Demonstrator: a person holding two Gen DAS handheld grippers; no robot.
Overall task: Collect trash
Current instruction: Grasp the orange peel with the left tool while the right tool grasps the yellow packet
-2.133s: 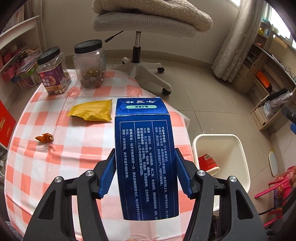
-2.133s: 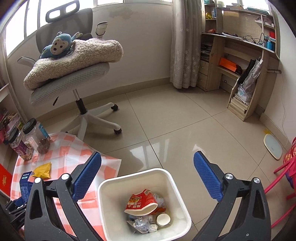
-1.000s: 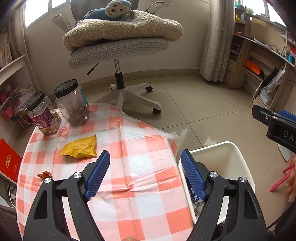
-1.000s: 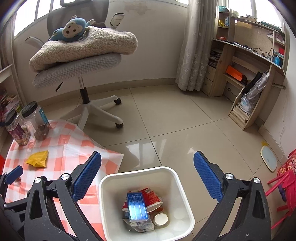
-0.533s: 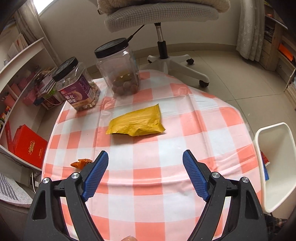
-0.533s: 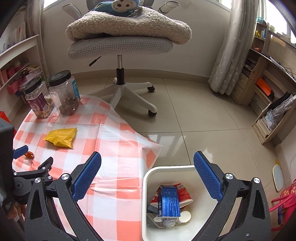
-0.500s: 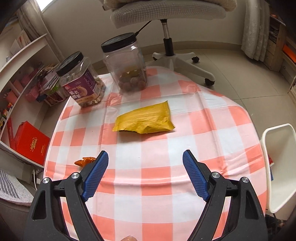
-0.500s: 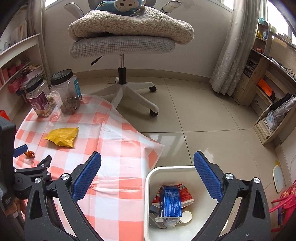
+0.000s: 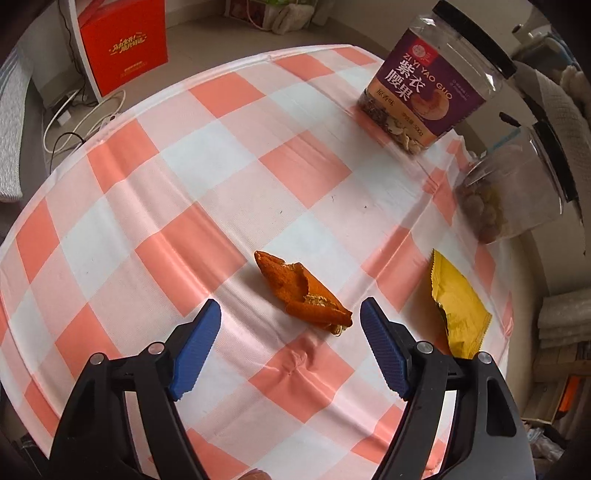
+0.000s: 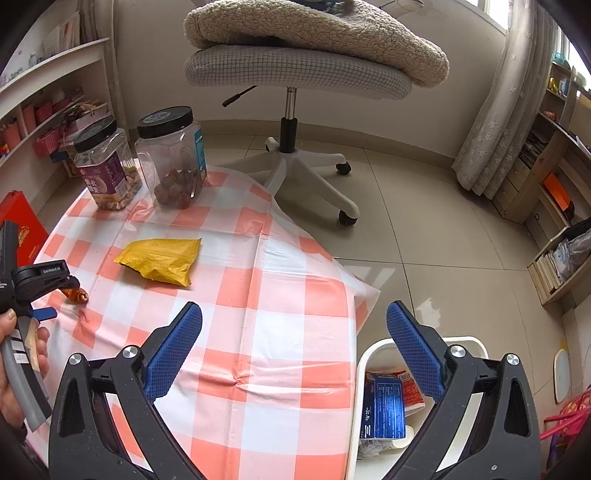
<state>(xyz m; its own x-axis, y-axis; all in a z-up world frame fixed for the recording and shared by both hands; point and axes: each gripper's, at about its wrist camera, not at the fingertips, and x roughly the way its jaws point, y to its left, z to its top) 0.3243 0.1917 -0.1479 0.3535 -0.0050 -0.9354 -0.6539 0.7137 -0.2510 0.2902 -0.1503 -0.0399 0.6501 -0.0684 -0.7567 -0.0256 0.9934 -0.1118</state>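
Checked orange-and-white cloth covers the tabletop that both of our claws hang over. Our left claw points steeply down at it, jaws wide apart and gripping nothing; they have just been closing a little. Ahead of its fingertips, between the lines of the two blue pads, lies an orange peel, flat on the cloth and untouched by either pad. Beyond the right finger of this claw lies a yellow snack packet, partly hidden behind that finger. Farther ahead and to the right stand a purple-labelled nut jar and a clear jar with round brown things at its bottom.

Our right claw also stands wide open and empty over the near part of the cloth. From here the yellow snack packet lies ahead of its left finger, with the two jars farther off behind it. Below and behind its right finger sits a white trash bin on the floor beside the tabletop, and inside it we see a blue box lying on a red-and-white wrapper. At the far left edge of this view, a hand holds the left claw's handle, and the peel shows just past its tip. Beyond the tabletop stands a grey office chair with a fleece blanket folded on its seat.
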